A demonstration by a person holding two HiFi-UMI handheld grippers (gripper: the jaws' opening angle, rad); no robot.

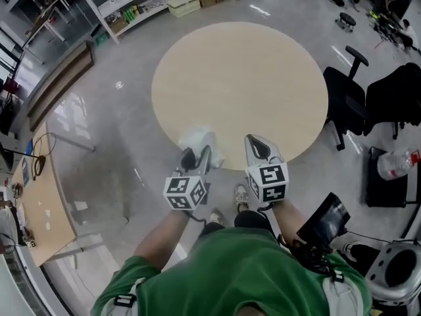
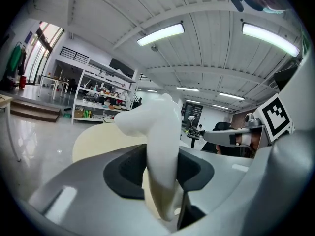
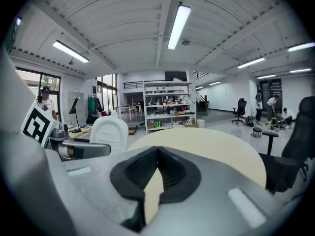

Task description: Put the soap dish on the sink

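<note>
The white soap dish [image 1: 200, 141] is clamped between the jaws of my left gripper [image 1: 196, 155] and sticks out past them over the near edge of the round beige table [image 1: 240, 78]. In the left gripper view the soap dish [image 2: 158, 127] stands on edge between the dark pads, filling the gap of the left gripper [image 2: 160, 167]. My right gripper [image 1: 260, 145] hangs just to the right of it, jaws closed together with nothing in them. The right gripper view shows the right gripper [image 3: 157, 152] with its tips meeting and the soap dish [image 3: 108, 134] off to its left. No sink is in view.
Black office chairs [image 1: 345, 101] stand right of the table. A white shelving unit [image 1: 131, 5] with boxes lines the far side. A wooden desk [image 1: 39, 203] runs along the left. A grey stool [image 1: 398, 272] sits at the bottom right.
</note>
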